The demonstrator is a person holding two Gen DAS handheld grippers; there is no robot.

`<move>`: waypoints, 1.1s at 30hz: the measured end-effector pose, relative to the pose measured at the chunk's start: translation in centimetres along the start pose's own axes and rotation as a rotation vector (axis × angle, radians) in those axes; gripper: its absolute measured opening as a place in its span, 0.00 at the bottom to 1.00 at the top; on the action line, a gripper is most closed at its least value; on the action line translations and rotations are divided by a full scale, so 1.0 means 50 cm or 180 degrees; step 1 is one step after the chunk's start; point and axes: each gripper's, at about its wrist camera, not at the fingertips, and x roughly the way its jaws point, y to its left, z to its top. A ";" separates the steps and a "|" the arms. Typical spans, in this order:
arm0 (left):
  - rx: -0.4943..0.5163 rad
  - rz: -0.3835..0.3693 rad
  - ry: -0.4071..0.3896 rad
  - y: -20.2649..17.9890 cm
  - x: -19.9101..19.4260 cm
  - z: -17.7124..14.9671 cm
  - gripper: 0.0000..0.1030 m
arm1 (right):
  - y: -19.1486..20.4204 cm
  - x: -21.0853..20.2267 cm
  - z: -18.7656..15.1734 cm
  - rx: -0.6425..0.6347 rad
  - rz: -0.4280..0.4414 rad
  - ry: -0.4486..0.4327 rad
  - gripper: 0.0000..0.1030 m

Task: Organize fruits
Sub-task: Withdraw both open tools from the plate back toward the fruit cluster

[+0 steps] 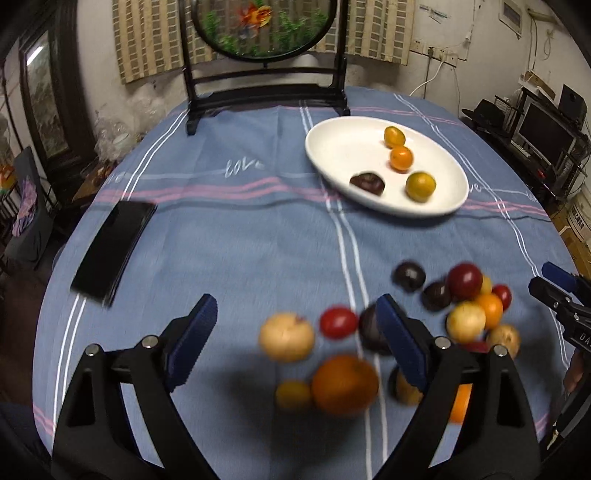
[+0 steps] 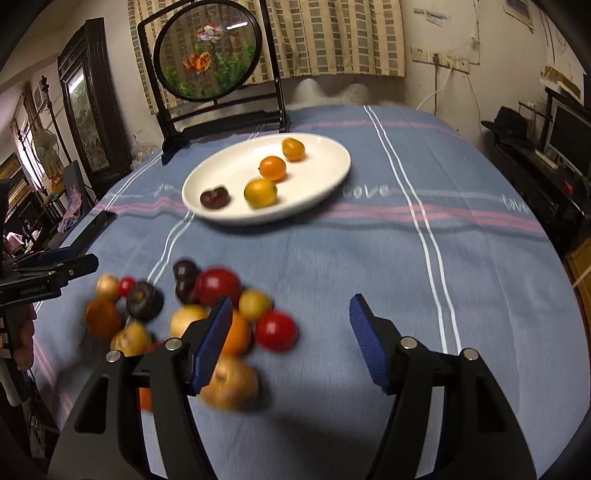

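A white oval plate (image 1: 332, 147) (image 2: 325, 166) on the blue cloth holds three small orange-yellow fruits (image 1: 401, 158) and one dark fruit (image 1: 367, 182). Nearer lies a loose heap of several fruits: red (image 1: 464, 280), dark (image 1: 409, 275), pale yellow (image 1: 465, 321) and orange (image 1: 345, 384). My left gripper (image 1: 295, 301) stands open above a pale fruit (image 1: 286, 336) and a red one (image 1: 338, 322), gripping nothing. My right gripper (image 2: 291, 300) is open just right of the heap (image 2: 218, 284), with a red fruit (image 2: 276, 329) below its gap. Each gripper shows at the other view's edge.
A black phone (image 1: 110, 251) lies on the cloth at the left. A round goldfish screen on a dark stand (image 1: 264, 26) (image 2: 207, 48) rises at the table's far edge. A monitor and shelves (image 1: 543, 136) crowd the right beyond the table.
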 end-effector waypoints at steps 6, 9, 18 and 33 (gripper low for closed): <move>-0.0074 -0.0068 0.0076 0.008 -0.025 -0.060 0.87 | 0.012 -0.026 -0.053 -0.0027 0.0015 0.0091 0.64; -0.0100 -0.0086 0.0103 0.009 -0.030 -0.084 0.87 | 0.020 -0.034 -0.075 -0.0052 0.0031 0.0122 0.64; -0.0103 -0.0122 0.0231 0.003 -0.026 -0.129 0.87 | 0.053 -0.030 -0.120 -0.0190 0.0104 0.0289 0.64; 0.0050 -0.0200 0.0310 -0.008 -0.004 -0.150 0.87 | 0.064 -0.025 -0.135 -0.0195 0.0245 0.0382 0.64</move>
